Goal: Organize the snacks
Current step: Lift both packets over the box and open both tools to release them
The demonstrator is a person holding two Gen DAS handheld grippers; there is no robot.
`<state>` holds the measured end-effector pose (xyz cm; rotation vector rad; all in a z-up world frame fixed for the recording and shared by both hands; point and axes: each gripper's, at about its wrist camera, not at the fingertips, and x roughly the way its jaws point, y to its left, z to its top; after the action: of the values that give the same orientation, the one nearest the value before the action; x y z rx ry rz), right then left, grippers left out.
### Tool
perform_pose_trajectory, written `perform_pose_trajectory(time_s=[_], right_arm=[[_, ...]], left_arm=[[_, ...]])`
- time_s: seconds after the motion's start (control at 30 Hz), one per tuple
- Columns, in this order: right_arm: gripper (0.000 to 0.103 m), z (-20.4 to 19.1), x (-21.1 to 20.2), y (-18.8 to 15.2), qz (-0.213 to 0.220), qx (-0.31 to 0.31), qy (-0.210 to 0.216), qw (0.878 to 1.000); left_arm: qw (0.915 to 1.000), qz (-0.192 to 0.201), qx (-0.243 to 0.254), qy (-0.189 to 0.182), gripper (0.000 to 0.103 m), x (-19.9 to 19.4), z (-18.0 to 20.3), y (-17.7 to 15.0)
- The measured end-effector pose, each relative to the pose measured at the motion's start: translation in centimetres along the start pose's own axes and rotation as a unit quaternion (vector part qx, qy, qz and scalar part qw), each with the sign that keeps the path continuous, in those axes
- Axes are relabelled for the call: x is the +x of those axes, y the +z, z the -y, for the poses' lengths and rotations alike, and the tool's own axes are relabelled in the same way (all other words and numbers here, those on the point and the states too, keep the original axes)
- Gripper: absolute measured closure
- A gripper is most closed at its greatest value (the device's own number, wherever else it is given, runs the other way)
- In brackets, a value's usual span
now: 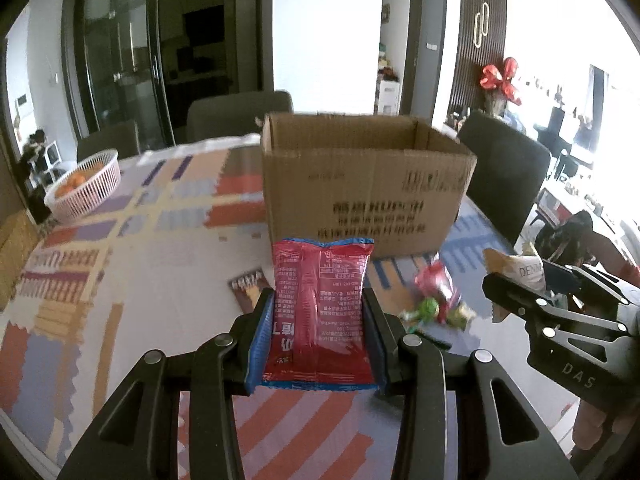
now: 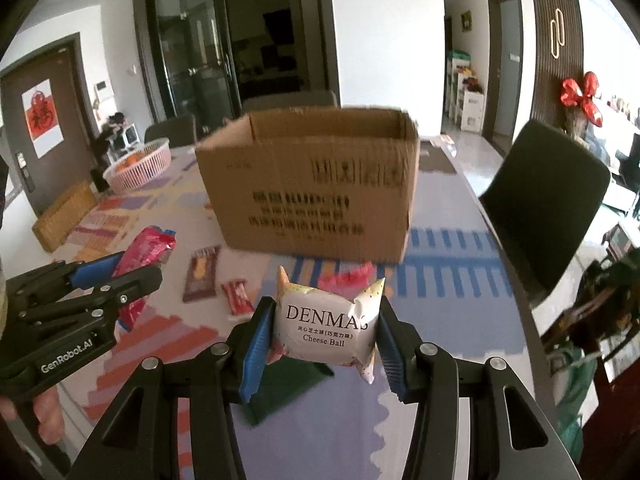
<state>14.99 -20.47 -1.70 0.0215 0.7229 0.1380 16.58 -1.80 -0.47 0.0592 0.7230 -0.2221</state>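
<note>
Both sets of jaws are clenched on snacks. The left gripper (image 1: 319,300) pinches a red snack packet (image 1: 320,308) across its width, blue pads pressing both side edges so the packet stands upright and clear of the table (image 1: 80,320). Held this way it can likely be lifted over a rim without dragging.

Ahead of both sits the open cardboard box (image 1: 360,192), its top flaps folded away, seemingly the place the snacks are meant to go. Its near wall stands tall, so each packet must rise above that edge before moving forward.

On the table between grippers and box lie loose snacks: a brown bar (image 2: 202,276), a small red stick pack (image 2: 238,298) and a pile of pink and green sweets (image 1: 436,296).

The right gripper (image 2: 326,330) squeezes a white Cheese Ball pouch (image 2: 326,328) by its sides, also raised. The space above the box looks open; a dark chair (image 2: 544,200) stands to the right.
</note>
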Motion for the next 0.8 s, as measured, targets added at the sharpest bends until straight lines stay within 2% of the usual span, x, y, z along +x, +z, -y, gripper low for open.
perform_pose_trajectory(time_s=[0.4,0.8], right_arm=[[0.053,0.3,-0.7,5.9,0.045,-0.015,0.013,0.999],[0.053,1.1,0.2,11.3,0.075,-0.028,0.020,0.997]], left_arm=[[0.9990,0.042,0.008,0.011,0.062,-0.7,0.1,5.7],[0.9987,0.049,0.015,0.004,0.062,1.2,0.1,10.5]])
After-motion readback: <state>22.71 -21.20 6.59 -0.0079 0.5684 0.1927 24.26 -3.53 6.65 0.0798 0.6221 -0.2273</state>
